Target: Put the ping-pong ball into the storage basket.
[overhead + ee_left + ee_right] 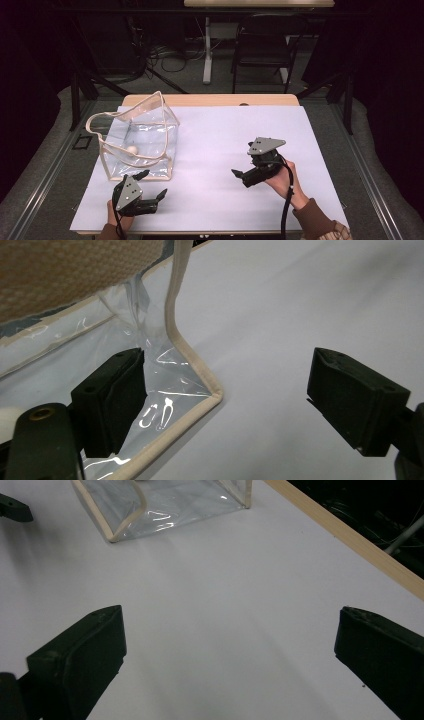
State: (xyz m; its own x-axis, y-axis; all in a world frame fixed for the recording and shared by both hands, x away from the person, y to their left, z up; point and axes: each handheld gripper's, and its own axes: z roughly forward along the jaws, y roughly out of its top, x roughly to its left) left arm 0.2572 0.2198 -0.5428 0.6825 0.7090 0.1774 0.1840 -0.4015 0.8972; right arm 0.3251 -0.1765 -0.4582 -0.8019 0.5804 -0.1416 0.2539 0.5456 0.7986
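Observation:
A clear plastic bag (145,140) with beige trim and handles stands on the left of the white-covered table (225,130), with a small white ball (132,149) inside. My left gripper (152,184) is open at the bag's near right corner. In the left gripper view the bag's trimmed bottom corner (202,377) lies between the jaws of my left gripper (230,400), one jaw against the clear wall; contact is unclear. My right gripper (241,164) is open over bare table at right, pointing left. From my right gripper (230,665) the bag (165,505) lies well ahead.
The table's wooden far edge (210,100) shows beyond the white sheet, and it crosses the right gripper view as the wooden edge (350,537). Behind the table a black chair (262,45) and a desk leg (207,50) stand on the floor. A forearm in a brown sleeve (315,220) enters at bottom right.

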